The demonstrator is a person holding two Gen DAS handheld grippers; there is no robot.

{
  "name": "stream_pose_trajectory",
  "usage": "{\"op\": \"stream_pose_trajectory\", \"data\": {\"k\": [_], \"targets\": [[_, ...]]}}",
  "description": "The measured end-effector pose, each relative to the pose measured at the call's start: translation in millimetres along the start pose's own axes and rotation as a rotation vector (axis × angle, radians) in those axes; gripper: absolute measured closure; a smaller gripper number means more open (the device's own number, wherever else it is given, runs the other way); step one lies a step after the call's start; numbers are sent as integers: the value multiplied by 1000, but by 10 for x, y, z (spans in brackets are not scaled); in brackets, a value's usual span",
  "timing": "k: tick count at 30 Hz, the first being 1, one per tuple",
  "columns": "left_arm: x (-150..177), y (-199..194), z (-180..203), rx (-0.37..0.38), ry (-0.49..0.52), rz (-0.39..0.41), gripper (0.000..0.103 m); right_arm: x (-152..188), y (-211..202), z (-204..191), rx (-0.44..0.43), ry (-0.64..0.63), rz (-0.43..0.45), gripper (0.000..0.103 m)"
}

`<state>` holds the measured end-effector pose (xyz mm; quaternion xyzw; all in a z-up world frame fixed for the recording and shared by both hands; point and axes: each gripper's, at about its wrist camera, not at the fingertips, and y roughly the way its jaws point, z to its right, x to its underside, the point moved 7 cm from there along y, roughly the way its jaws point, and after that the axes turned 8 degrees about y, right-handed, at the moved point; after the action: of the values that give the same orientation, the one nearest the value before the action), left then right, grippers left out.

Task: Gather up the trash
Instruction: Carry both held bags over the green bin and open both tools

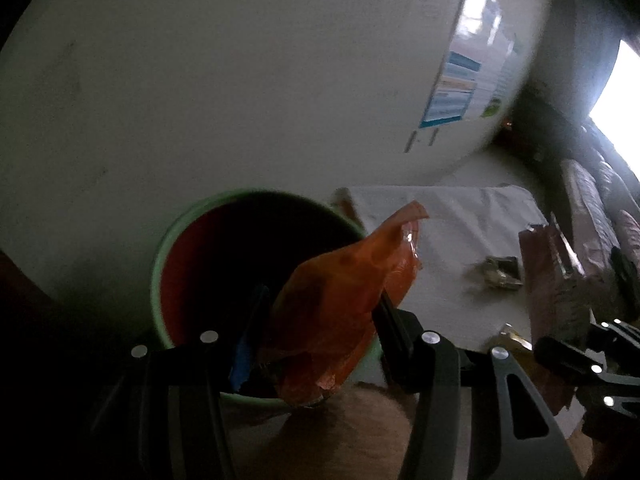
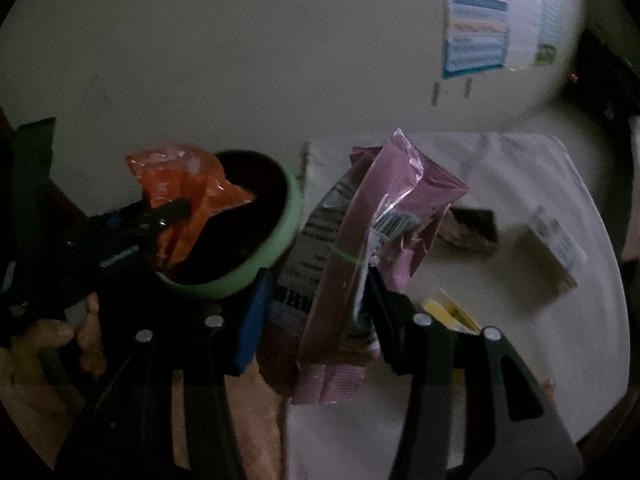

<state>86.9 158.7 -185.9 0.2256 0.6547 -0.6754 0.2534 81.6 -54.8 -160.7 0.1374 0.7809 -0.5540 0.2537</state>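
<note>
Right now the left gripper point(image 1: 320, 316) is clamped on an orange wrapper point(image 1: 344, 304), holding it over the dark mouth of the green-rimmed bin point(image 1: 160, 256). Just beside the bin, the right gripper point(image 2: 316, 304) pinches a pink snack packet point(image 2: 384, 220) upright above the white cloth point(image 2: 520, 168), where more scraps lie.

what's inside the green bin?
The green bin shows a red inner wall; the orange wrapper, held in the left gripper, hangs over its mouth. The bottom is too dark to see.
</note>
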Motion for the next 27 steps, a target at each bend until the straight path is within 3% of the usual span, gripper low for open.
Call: {"op": "stream_pose_trajectory", "data": {"k": [11, 22, 27], "targets": [[63, 223, -583, -87, -67, -39, 52, -299, 439, -519, -82, -107, -51, 56], [69, 399, -622, -86, -57, -71, 49, -273, 672, -742, -74, -186, -96, 56], [86, 403, -661, -91, -68, -72, 43, -265, 738, -744, -74, -195, -113, 56]]}}
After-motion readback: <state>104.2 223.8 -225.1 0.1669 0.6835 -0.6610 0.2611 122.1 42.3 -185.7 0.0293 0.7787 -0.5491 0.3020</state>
